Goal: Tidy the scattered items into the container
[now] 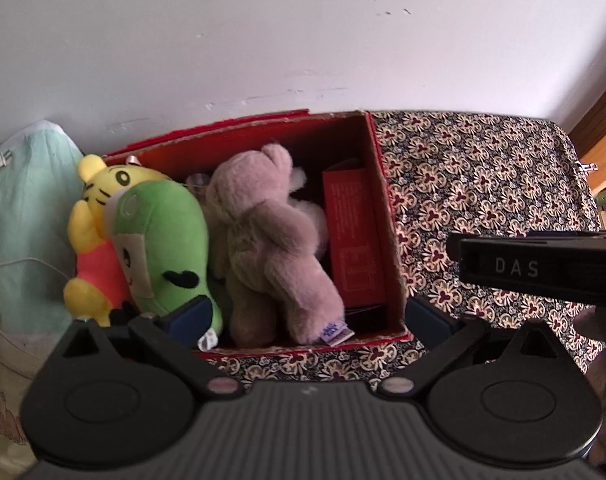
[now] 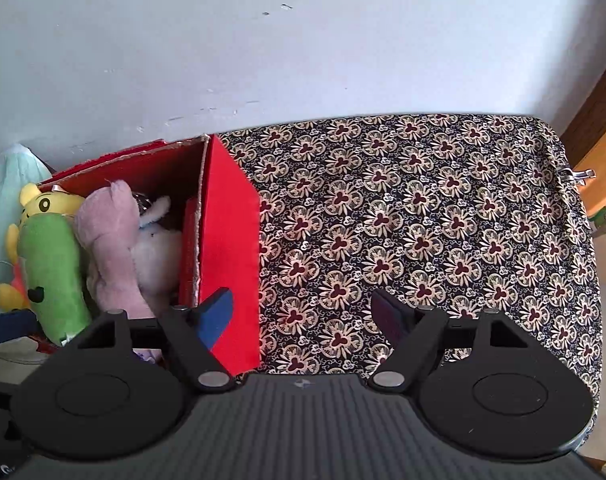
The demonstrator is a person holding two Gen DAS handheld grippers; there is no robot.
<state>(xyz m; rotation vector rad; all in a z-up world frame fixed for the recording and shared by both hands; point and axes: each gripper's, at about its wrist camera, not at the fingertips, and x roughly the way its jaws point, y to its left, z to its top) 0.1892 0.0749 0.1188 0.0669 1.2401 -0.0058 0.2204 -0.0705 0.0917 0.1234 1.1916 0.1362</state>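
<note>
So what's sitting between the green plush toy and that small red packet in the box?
The pinkish-grey teddy stands between the green plush and the small red packet; the left wrist view shows it best.

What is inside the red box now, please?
Inside the red box stand a pink plush bear, a green plush, a yellow tiger plush, a white plush and a flat red carton. The box floor beneath them is covered.
</note>
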